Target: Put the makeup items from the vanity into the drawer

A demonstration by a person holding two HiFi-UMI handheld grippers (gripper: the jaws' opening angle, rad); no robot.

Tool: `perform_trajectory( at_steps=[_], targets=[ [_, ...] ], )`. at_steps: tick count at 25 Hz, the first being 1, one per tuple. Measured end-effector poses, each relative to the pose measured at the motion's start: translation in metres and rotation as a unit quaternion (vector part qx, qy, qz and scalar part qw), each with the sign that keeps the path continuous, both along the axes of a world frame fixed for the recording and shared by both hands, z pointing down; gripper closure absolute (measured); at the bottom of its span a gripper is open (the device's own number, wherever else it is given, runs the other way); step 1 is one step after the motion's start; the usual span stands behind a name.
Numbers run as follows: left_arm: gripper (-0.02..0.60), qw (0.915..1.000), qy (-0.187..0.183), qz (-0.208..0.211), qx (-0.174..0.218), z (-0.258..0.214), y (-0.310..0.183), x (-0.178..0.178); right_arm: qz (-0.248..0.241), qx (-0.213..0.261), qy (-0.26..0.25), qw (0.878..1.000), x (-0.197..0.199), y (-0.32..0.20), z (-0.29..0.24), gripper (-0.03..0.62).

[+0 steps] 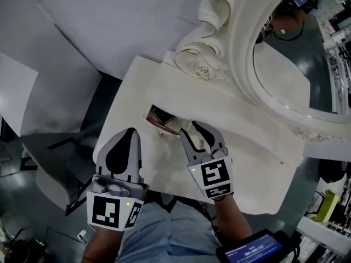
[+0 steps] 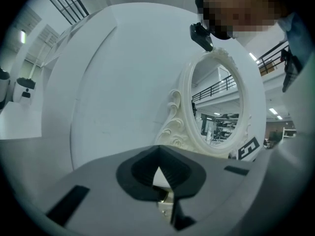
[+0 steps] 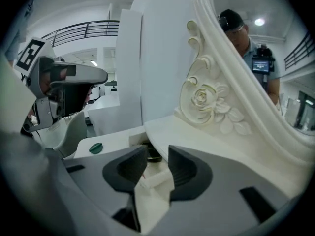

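Most of the open drawer (image 1: 160,120) lies hidden under the bench (image 1: 241,130) top, so the head view shows only a sliver holding a dark round item (image 1: 162,115). The mirror (image 1: 279,75) is cut off by that view's top and right edges. The pale stick (image 3: 156,178) between the right gripper's (image 3: 157,149) fingers is too indistinct to name.

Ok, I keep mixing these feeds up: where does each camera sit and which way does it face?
Head view: on the person's head, steeply down onto the vanity; left tool, right tool, a forearm show.
Left gripper view: on the left tool, along its closed jaws toward the mirror; right tool's marker at right.
Right gripper view: on the right tool, between its parted jaws toward the carved rose; left tool at left.
Shared: all three show the mirror's frame.
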State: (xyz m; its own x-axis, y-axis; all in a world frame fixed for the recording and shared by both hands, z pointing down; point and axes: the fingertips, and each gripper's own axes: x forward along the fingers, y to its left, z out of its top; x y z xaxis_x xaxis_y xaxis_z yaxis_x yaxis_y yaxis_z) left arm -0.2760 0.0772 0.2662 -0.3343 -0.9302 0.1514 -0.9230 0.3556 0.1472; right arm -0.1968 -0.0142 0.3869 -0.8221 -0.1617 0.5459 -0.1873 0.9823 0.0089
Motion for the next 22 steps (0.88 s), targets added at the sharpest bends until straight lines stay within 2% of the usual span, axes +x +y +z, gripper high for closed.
perform_trajectory(
  at_steps=[5,10,22],
  targets=[
    [0.583,0.999,-0.004,0.044,0.003,-0.004,-0.019,0.03,0.053,0.004,0.002,0.999,0.042,-0.018,-0.001,0.462],
    [0.583,0.9965,-0.001,0.083,-0.008,0.002,-0.035,0.056,0.094,-0.014,0.011,0.995,0.075,-0.025,0.013,0.462],
    [0.583,0.9912,0.01,0.121,-0.054,0.036,-0.047,0.069,0.125,-0.079,0.056,0.987,0.097,-0.002,0.077,0.462]
  ],
)
